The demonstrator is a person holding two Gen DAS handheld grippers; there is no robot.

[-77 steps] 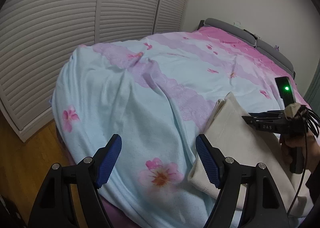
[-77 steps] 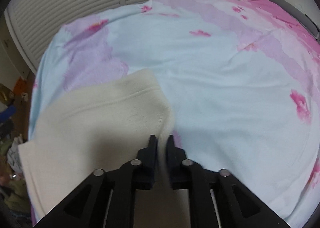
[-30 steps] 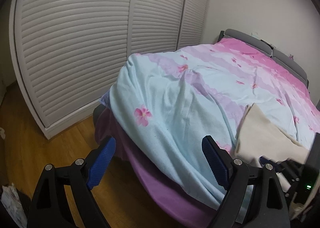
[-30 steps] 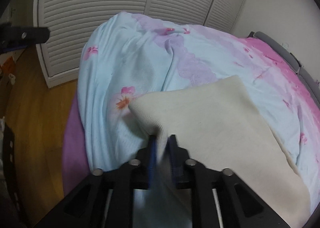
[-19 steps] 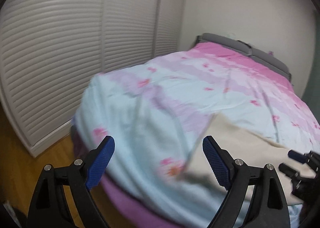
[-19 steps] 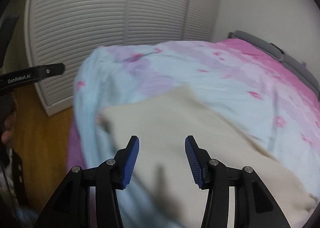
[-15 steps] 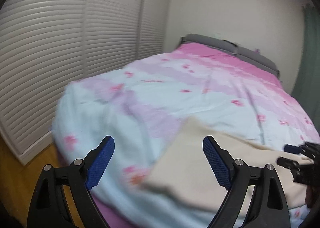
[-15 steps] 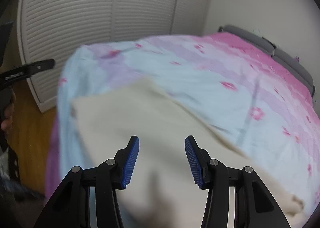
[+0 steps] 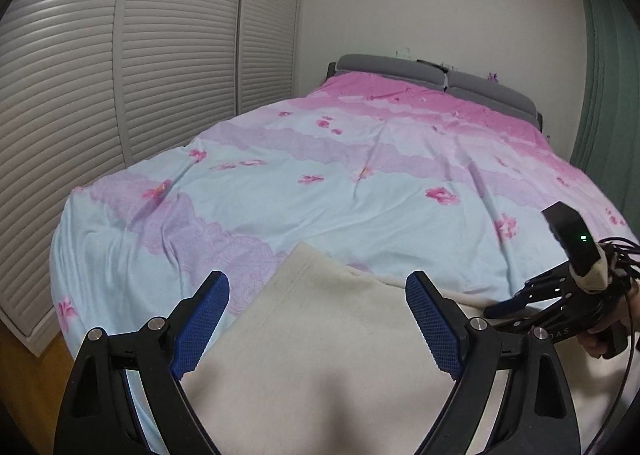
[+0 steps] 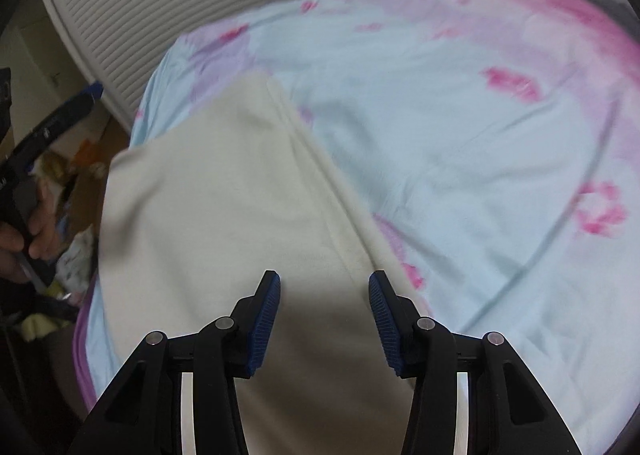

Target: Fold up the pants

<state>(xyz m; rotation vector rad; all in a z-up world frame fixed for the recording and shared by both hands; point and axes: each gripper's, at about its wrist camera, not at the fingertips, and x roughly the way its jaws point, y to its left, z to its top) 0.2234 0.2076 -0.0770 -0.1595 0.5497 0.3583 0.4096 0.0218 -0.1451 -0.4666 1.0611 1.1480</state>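
Observation:
The cream pants lie folded flat on the near end of the bed's floral duvet; they also show in the right wrist view. My left gripper is open and empty, hovering just above the pants' near part. My right gripper is open and empty above the pants' right side, near their long folded edge. The right gripper also shows in the left wrist view at the far right. The left gripper's finger shows at the left edge of the right wrist view.
White louvred closet doors run along the bed's left side. A grey headboard stands at the far end, a green curtain at the right. Wooden floor and clutter lie beside the bed's foot.
My right gripper was shut on a corner of the pants, then opened and let it go. Both grippers swung round toward the bed; the left now hovers over the pants.

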